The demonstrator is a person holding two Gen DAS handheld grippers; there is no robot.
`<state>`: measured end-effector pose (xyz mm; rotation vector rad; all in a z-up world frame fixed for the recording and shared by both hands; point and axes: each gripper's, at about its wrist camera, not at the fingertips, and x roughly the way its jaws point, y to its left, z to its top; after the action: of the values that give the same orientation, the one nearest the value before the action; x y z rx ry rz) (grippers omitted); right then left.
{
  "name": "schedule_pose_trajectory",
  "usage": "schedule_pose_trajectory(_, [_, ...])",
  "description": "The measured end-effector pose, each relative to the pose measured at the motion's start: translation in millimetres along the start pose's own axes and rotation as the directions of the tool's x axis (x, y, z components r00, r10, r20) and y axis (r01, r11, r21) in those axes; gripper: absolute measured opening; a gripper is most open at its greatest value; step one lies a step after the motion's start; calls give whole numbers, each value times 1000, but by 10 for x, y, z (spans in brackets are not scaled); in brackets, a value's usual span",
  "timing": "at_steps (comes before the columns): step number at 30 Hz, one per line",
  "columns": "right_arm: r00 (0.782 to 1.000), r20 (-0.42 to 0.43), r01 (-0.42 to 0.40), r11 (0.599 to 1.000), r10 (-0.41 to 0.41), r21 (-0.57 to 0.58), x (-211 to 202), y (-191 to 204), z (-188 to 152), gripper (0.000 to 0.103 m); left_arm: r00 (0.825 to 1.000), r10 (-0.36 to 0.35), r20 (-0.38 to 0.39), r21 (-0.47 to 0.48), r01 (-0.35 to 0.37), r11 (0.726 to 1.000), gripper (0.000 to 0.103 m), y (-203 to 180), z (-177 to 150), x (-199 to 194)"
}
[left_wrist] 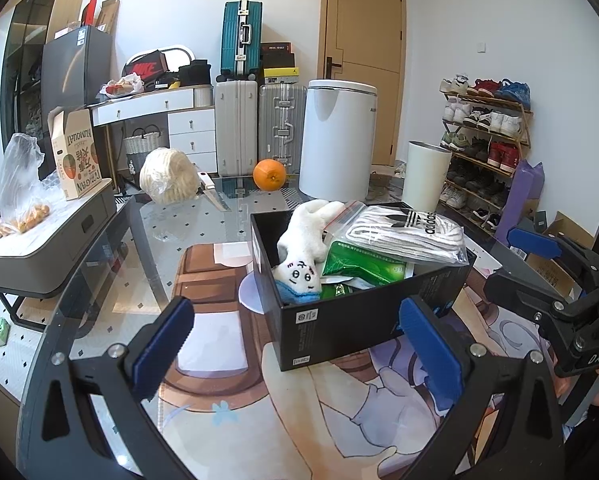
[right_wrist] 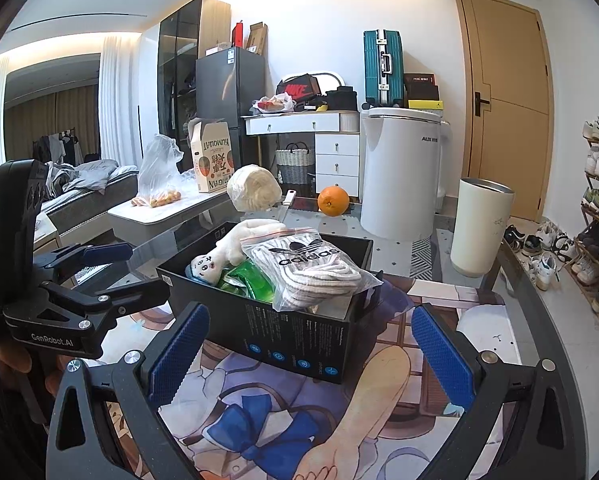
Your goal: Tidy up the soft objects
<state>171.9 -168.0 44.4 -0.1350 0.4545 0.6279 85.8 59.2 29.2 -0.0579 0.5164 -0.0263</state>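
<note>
The black box point(left_wrist: 355, 320) sat at twelve o'clock, holding the bagged socks point(left_wrist: 407, 232) and plush toy point(left_wrist: 303, 248). The left gripper point(left_wrist: 299, 344) and right gripper point(right_wrist: 311, 344) hovered wide apart, empty. The overhanging sock bag looked likely to slide off if nudged.

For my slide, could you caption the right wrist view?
Open right gripper faces black box holding plush toy and bagged socks.
</note>
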Motion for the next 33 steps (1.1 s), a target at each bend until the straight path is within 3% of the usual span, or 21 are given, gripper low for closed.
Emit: schedule_pose_trajectory(33, [1000,-1,0,1000,0,-2,4,6,1,102,1000,-10,3,8,10,1000,103,-43,22,-6])
